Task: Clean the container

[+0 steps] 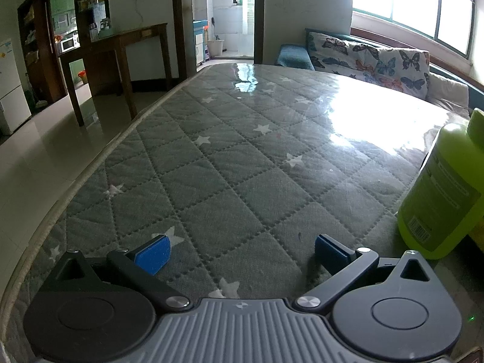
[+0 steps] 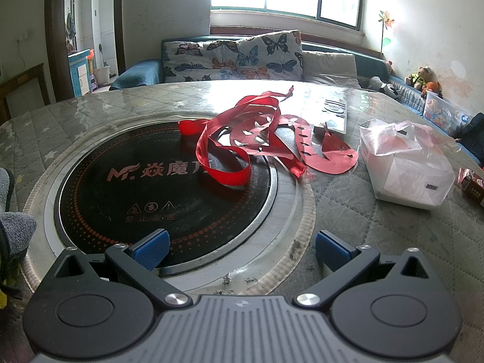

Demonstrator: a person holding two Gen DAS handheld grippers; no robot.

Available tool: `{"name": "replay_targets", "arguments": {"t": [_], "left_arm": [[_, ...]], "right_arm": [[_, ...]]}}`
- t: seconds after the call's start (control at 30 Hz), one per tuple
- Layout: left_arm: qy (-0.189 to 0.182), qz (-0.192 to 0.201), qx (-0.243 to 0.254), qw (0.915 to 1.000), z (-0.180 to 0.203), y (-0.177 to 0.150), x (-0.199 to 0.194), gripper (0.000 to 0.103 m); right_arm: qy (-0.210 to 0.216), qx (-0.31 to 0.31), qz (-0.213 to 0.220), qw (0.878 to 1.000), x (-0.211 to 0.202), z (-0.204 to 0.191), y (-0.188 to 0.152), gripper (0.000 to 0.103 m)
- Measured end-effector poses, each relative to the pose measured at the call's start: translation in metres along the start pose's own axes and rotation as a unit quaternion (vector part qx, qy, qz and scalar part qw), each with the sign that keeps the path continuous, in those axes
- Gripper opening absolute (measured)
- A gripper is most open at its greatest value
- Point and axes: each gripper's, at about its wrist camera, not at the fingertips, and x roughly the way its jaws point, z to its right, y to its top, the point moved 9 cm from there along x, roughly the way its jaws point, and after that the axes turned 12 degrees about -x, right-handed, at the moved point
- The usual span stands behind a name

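While both tools hover over the quilted table cover (image 1: pixel 230 163):
Left gripper (image 1: pixel 242 252): fingers spread apart, holding nothing.
Right gripper (image 2: pixel 242 249): fingers spread apart, holding nothing.
Green bottle (image 1: pixel 444 193): one, upright, just right of left gripper.
Round induction cooktop (image 2: pixel 157 190): one, sunk in table, directly ahead of right gripper.
Red ribbon (image 2: pixel 260 139): one tangle, across cooktop's far edge.
White plastic bag (image 2: pixel 405 163): one, right of ribbon.
Remote control (image 2: pixel 332 115): one, behind ribbon.
Grey cloth (image 2: pixel 15 230): one, at left edge.

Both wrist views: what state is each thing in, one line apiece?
Left gripper: jaws open, holding nothing.
Right gripper: jaws open, holding nothing.
Lime-green plastic bottle: upright on the quilted table cover, cap on.
Red cut-out ribbon: loose and tangled, partly lying on the black round induction cooktop.
White tissue pack in a thin plastic bag: resting on the table, bag crumpled.
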Motion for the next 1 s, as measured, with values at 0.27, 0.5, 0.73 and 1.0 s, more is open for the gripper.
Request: {"name": "replay_targets", "arguments": {"t": [0.27,0.5,0.73,1.0], "left_arm": [[-0.013,-0.003,0.007,0.9999,0.003,-0.008,-0.001,0.103],[-0.038,-0.012,0.032,0.9987,0.017,-0.017,-0.007,0.103],[-0.069,-0.005,0.06,0.9958,0.037,-0.019,-0.02,0.103],[-0.11,-0.003,0.08,0.9908,0.062,-0.013,-0.034,0.103]], "right_arm": [[0.004,0.003,0.002,1.0,-0.001,-0.006,-0.001,0.103],[0.037,0.016,0.016,0.999,-0.014,-0.017,0.005,0.097],[0.078,0.015,0.047,0.996,-0.044,-0.037,0.025,0.094],[0.156,-0.017,0.088,0.984,-0.076,-0.087,0.057,0.088]]}}
